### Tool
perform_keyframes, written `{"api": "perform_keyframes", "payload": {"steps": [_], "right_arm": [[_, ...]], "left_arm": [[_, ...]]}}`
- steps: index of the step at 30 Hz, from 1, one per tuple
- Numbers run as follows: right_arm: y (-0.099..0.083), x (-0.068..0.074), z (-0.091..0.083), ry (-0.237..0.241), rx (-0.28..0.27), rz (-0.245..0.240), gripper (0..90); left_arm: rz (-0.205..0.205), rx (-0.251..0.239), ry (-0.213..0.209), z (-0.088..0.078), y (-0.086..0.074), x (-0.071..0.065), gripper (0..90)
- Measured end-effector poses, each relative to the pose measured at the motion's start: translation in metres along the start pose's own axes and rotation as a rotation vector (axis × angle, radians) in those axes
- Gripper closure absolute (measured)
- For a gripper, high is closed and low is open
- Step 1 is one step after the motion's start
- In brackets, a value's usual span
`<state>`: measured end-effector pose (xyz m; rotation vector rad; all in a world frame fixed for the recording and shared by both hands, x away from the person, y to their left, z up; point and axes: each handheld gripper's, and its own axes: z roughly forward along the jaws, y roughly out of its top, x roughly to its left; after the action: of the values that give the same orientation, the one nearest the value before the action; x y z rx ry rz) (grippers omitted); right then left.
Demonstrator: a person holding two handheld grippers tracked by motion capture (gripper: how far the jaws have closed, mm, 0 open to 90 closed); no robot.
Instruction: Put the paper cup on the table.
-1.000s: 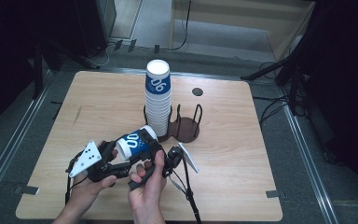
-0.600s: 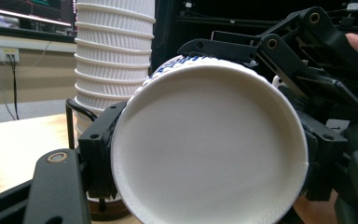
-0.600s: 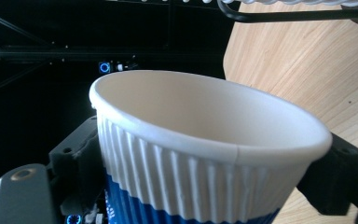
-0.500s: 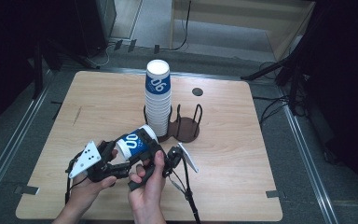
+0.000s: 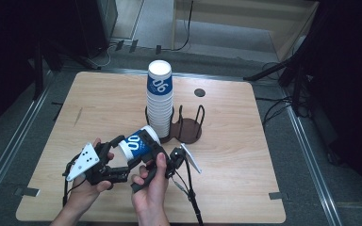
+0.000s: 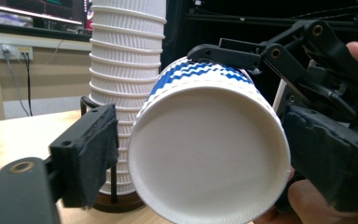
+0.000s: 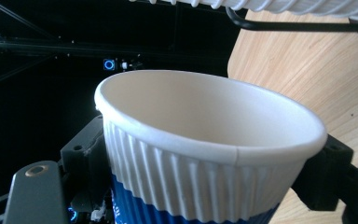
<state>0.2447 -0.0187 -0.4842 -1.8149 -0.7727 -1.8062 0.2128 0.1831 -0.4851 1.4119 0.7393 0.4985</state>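
Note:
A blue-and-white ribbed paper cup (image 5: pixel 136 145) lies on its side above the table's front. My right gripper (image 5: pixel 144 151) is shut on its body. In the right gripper view the cup (image 7: pixel 205 140) sits rim-up between both jaws of that gripper (image 7: pixel 205 186). My left gripper (image 5: pixel 122 159) brackets the cup's base. In the left gripper view the white base (image 6: pixel 209 158) faces the camera, the right jaw lies against it, and a thin gap shows at the left pad (image 6: pixel 91 156). A tall stack of cups (image 5: pixel 160 101) stands behind.
The stack stands in a dark wire holder (image 5: pixel 191 132) at the middle of the wooden table (image 5: pixel 245 155). A small dark disc (image 5: pixel 199 92) lies at the back right. Cables trail from both grippers toward the front edge. Dark floor and stands surround the table.

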Motion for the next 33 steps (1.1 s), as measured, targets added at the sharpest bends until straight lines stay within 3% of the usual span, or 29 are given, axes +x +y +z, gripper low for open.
{"api": "perform_keyframes", "payload": {"steps": [8,20,33], "right_arm": [[0.0,-0.002,0.001,-0.005,-0.034,-0.066,19.6],[0.001,0.001,0.0,-0.031,-0.081,-0.19,19.6],[0.004,0.0,0.0,-0.086,-0.116,-0.307,19.5]], "left_arm": [[-0.032,0.027,0.0,-0.003,0.002,0.003,1.6],[-0.037,0.077,0.021,-0.009,0.003,0.005,1.6],[-0.074,0.093,0.041,-0.014,0.004,0.011,1.6]]}}
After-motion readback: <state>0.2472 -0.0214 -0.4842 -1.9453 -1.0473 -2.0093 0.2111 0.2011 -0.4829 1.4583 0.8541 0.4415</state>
